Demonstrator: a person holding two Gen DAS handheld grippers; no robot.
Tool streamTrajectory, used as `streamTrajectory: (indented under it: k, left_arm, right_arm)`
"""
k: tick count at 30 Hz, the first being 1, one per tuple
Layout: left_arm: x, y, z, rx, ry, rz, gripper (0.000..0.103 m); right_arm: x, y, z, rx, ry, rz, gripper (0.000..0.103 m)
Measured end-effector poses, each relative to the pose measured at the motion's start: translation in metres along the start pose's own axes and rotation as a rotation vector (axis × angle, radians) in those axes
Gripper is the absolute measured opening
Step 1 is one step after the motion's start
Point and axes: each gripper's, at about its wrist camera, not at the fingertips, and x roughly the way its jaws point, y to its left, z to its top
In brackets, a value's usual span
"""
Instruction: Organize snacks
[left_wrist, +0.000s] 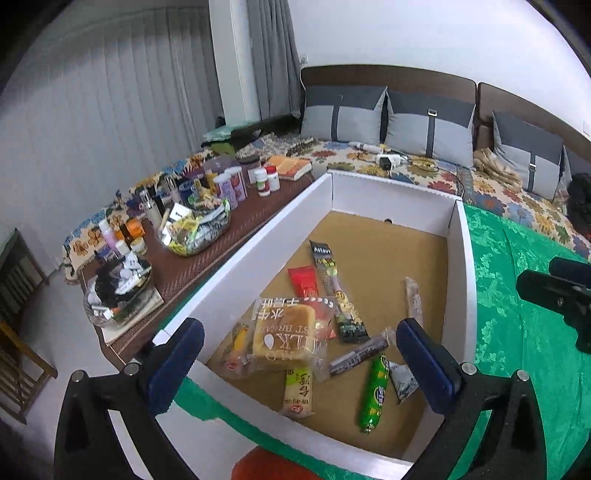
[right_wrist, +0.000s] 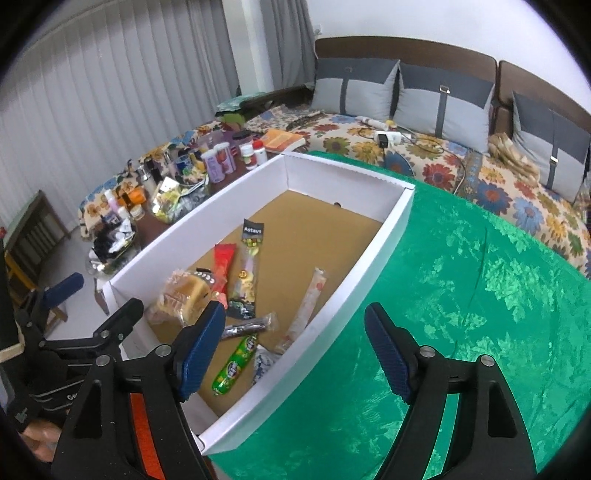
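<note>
Below left gripper (left_wrist: 299, 354) | snacks (left_wrist: 284, 334) in box (left_wrist: 458, 258) | jaws apart, empty

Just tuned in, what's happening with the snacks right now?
A person holds both grippers over a white box on a green cloth. The left gripper and right gripper are open and empty. The snacks already lie inside the box: a milk bread pack, a green sausage stick, a red packet and others.

We see the far half of the white box (left_wrist: 458, 236) floor bare. Snack packets (left_wrist: 295, 332) crowd its near end. Green-clothed surface (right_wrist: 480, 295) at frame right lies open.
</note>
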Motion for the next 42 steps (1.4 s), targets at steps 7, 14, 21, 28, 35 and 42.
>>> streamTrajectory:
  k: [7,14,21,28,35,42]
  left_arm:
    - [0.004,0.013,-0.001,-0.028,0.007,0.004,0.103]
    - [-0.001,0.018,-0.002,-0.021,0.005,0.009,0.103]
    - [-0.012,0.029,0.004,-0.053,-0.002,0.005,0.103]
    - [-0.023,0.038,0.008,-0.093,-0.005,-0.02,0.103]
    - [-0.023,0.038,0.007,-0.077,0.003,0.028,0.103]
    - [-0.022,0.04,0.006,-0.09,0.011,0.023,0.103]
  right_arm:
    - [0.004,0.016,-0.001,-0.041,0.019,0.004,0.081]
    - [0.005,0.031,0.001,-0.064,0.024,0.009,0.081]
    - [-0.001,0.049,0.004,-0.137,-0.029,-0.039,0.082]
    - [-0.01,0.054,0.012,-0.134,-0.07,-0.035,0.086]
    - [-0.005,0.057,0.012,-0.13,-0.051,-0.037,0.086]
    - [-0.002,0.057,0.01,-0.133,-0.04,-0.043,0.086]
